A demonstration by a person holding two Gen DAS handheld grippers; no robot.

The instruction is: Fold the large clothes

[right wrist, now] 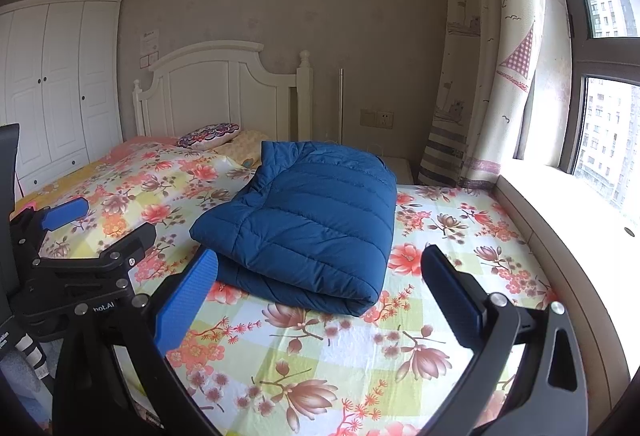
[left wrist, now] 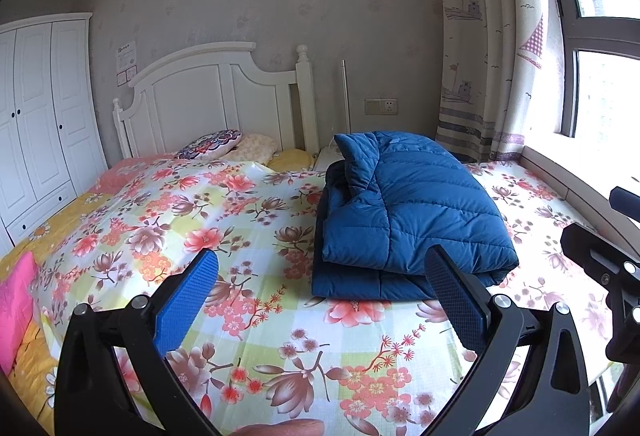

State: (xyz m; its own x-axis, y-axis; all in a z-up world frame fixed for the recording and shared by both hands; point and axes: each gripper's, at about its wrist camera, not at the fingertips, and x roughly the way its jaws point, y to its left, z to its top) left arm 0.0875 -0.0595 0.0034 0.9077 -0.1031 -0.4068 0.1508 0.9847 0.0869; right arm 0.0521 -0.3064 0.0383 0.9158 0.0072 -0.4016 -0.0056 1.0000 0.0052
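A blue quilted down jacket lies folded into a thick bundle on the floral bedsheet, collar end toward the headboard. In the right wrist view the same jacket sits in the middle of the bed. My left gripper hovers open in front of the bundle's near edge, holding nothing. My right gripper is open too, just short of the jacket's folded near corner. The left gripper also shows at the left of the right wrist view, and the right gripper's frame at the right edge of the left wrist view.
A white headboard and pillows are at the far end. A white wardrobe stands on the left. The window sill and curtain run along the right side. A pink cloth lies at the bed's left edge.
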